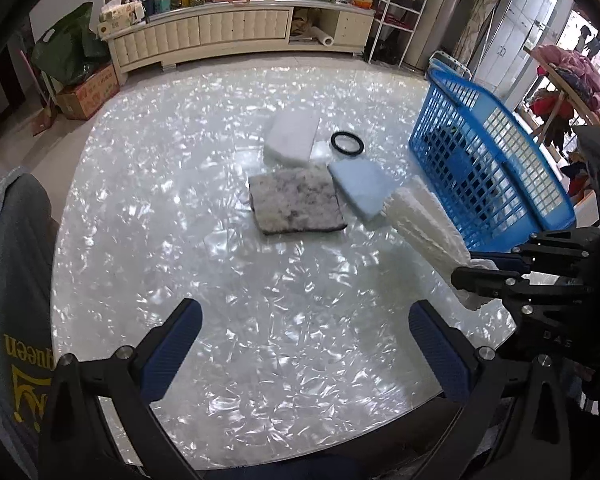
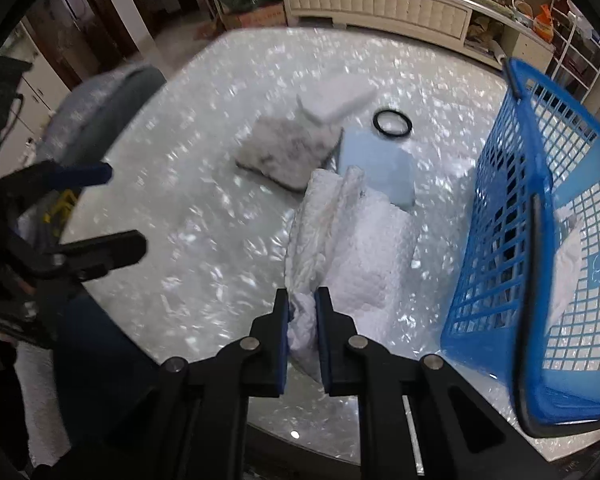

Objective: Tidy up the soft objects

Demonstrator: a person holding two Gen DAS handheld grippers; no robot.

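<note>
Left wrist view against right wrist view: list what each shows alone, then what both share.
Only the left wrist view shows the left gripper from behind, open over bare table, and the right gripper side-on.

Only the right wrist view shows the right gripper shut on the white foam wrap, and white material inside the blue basket.

Both share the wrap, the basket, the grey felt pad, the pale blue foam, the white foam block and the black ring.
</note>
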